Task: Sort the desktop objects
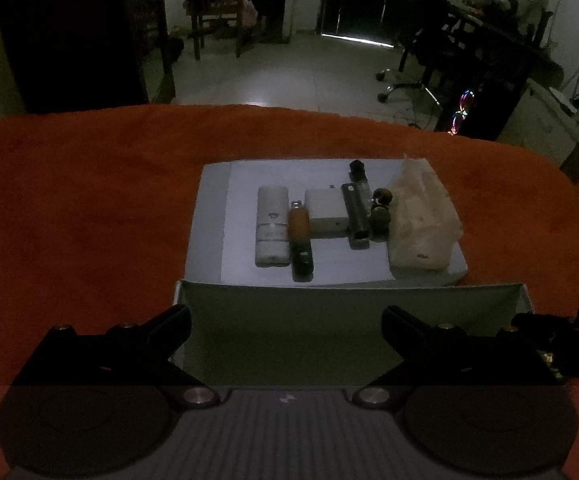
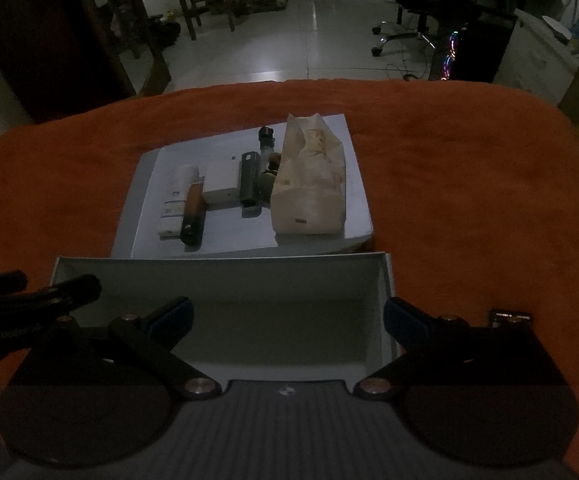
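On a white sheet (image 1: 329, 268) (image 2: 229, 236) lie several small objects: a white remote-like case (image 1: 272, 226) (image 2: 175, 204), a brown and black stick (image 1: 300, 236) (image 2: 192, 216), a white square adapter (image 1: 325, 212) (image 2: 219, 182), a dark bar (image 1: 355, 214) (image 2: 248, 180), a small round dark piece (image 1: 381, 210) and a tissue pack (image 1: 423, 220) (image 2: 311, 184). An open white box (image 1: 349, 332) (image 2: 225, 296) stands in front of them. My left gripper (image 1: 287, 326) is open and empty over the box. My right gripper (image 2: 287, 320) is open and empty over the box too.
An orange cloth (image 1: 81, 208) (image 2: 469, 184) covers the table. The room is dim. Beyond the far edge are a tiled floor, wooden chairs (image 1: 217, 4), an office chair (image 1: 421, 64) and a desk with a lit computer (image 1: 463, 108).
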Demonstrator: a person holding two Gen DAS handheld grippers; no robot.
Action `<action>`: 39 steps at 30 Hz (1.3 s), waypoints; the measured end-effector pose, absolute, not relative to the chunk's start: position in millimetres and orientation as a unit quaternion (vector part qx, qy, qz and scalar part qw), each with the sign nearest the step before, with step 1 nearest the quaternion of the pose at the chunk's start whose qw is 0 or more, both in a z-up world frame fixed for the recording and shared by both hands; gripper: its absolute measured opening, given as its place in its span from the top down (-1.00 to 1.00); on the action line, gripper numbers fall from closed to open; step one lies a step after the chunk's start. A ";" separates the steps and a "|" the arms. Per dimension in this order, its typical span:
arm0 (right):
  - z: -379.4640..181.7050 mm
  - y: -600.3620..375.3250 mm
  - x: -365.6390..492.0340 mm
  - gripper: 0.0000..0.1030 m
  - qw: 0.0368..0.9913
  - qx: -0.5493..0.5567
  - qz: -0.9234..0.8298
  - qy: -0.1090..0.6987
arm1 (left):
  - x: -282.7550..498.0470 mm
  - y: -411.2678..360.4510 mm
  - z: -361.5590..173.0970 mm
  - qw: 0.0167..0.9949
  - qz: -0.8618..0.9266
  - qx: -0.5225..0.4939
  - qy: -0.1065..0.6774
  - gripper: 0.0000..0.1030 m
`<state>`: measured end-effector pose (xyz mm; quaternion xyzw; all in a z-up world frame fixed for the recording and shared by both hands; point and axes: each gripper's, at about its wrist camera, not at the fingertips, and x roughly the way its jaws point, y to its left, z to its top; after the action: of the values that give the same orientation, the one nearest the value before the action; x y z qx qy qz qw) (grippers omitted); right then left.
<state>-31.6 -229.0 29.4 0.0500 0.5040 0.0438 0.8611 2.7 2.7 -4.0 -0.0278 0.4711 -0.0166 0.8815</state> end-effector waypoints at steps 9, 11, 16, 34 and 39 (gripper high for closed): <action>29.6 -228.0 -33.2 -1.00 0.861 0.060 0.053 0.503 | 2.8 3.7 -3.2 0.879 -0.020 -0.035 0.474 -1.00; 29.1 -227.6 -33.4 -1.00 0.860 0.060 0.055 0.503 | 2.8 3.3 -4.0 0.878 -0.021 -0.035 0.476 -1.00; 29.7 -226.4 -34.5 -1.00 0.861 0.062 0.060 0.502 | 3.7 3.6 -5.2 0.877 -0.020 -0.034 0.479 -1.00; 42.3 -228.3 -28.1 -1.00 0.867 0.067 0.050 0.492 | 12.6 -1.6 0.3 0.875 -0.031 -0.020 0.482 -1.00; 47.6 -227.4 -24.8 -1.00 0.867 0.060 0.050 0.492 | 15.0 -9.5 11.5 0.880 -0.048 0.004 0.473 -1.00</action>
<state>-24.8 -227.4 47.6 0.0604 0.4919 0.0503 0.8671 15.0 -9.5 11.5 0.0045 0.4731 -0.0480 0.8797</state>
